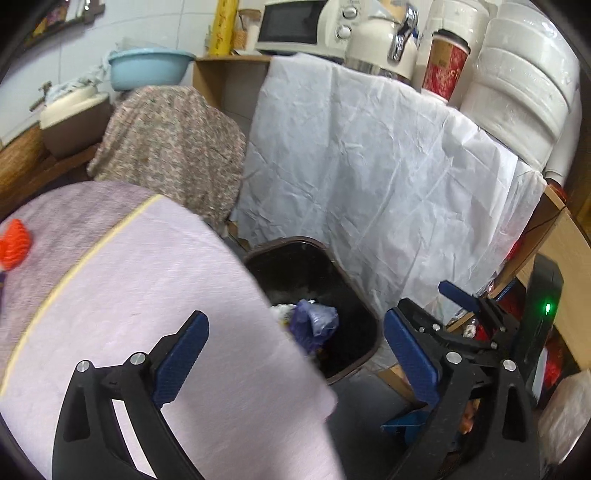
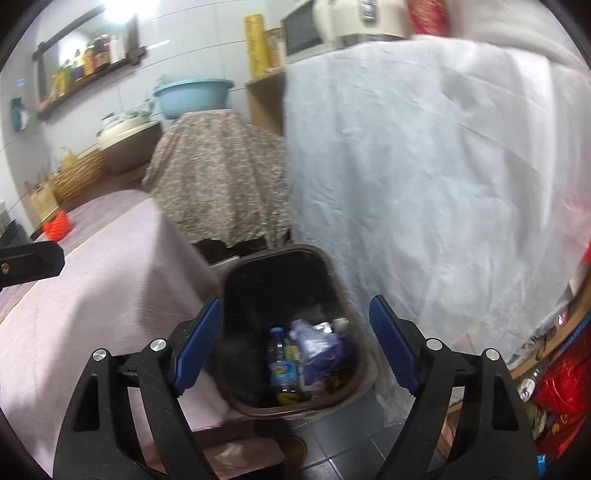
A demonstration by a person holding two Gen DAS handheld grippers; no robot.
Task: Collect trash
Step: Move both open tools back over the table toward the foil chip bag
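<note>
A dark brown trash bin (image 2: 255, 269) stands on the floor between the pink-covered table and a white-draped cabinet; it also shows in the left wrist view (image 1: 354, 295). Inside lie a plastic bottle (image 2: 281, 363), a crumpled purple bag (image 2: 317, 350) and other wrappers; the purple bag also shows in the left wrist view (image 1: 314, 321). My right gripper (image 2: 295, 347) is open and empty, directly above the bin. My left gripper (image 1: 295, 354) is open and empty, over the table's edge beside the bin. An orange-red crumpled item (image 1: 14, 243) lies at the table's far left, also in the right wrist view (image 2: 57, 225).
The pink tablecloth (image 1: 147, 295) covers the table on the left. A white sheet (image 1: 369, 166) drapes a cabinet carrying a microwave (image 1: 295, 26), kettle and containers. A floral-covered object (image 2: 221, 177) stands behind the bin. Shelves with red bags (image 2: 561, 387) are at the right.
</note>
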